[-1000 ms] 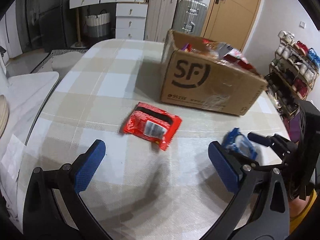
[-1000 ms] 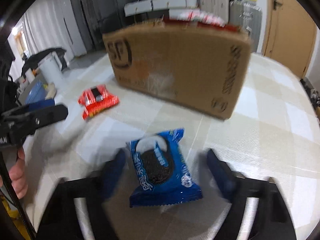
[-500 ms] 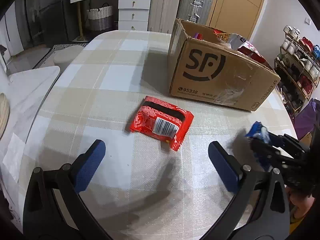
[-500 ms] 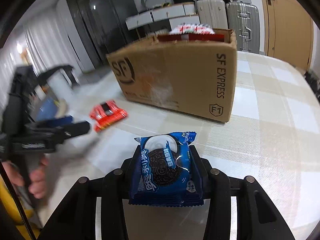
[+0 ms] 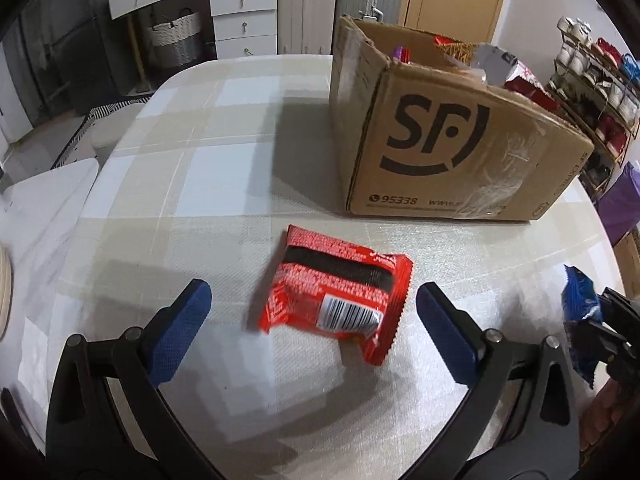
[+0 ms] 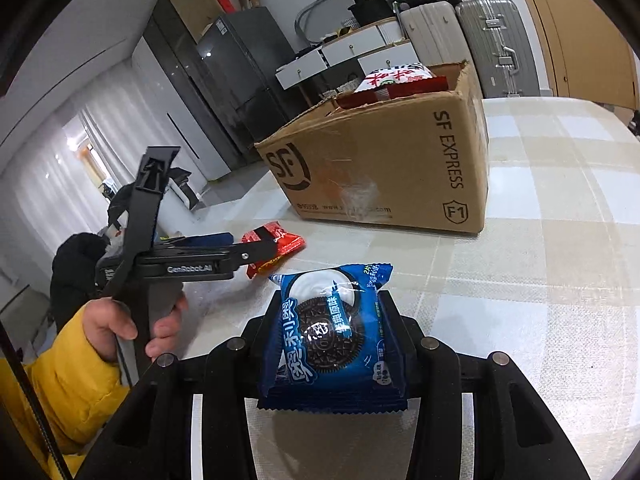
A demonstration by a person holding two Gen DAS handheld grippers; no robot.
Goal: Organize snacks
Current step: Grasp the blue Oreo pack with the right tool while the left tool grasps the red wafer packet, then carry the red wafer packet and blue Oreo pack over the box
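Note:
A red snack packet [image 5: 338, 298] lies flat on the checked tablecloth, barcode side up. My left gripper [image 5: 312, 316] is open, its blue pads on either side of the packet and just short of it. The packet also shows in the right wrist view [image 6: 276, 246], partly behind the left gripper [image 6: 240, 250]. My right gripper [image 6: 332, 328] is shut on a blue Oreo packet [image 6: 332, 340] and holds it above the table; it shows at the right edge of the left wrist view [image 5: 580, 320]. The open SF cardboard box [image 5: 452, 152] [image 6: 384, 164] holds several snacks.
The round table [image 5: 180, 184] has its edge close on the left and right. A shoe rack [image 5: 596, 80] stands right of the table. Drawers and suitcases [image 5: 304, 4] stand behind it.
My left gripper moved forward, so the red packet now sits between its pads. My right gripper closed on the Oreo packet and lifted it off the table.

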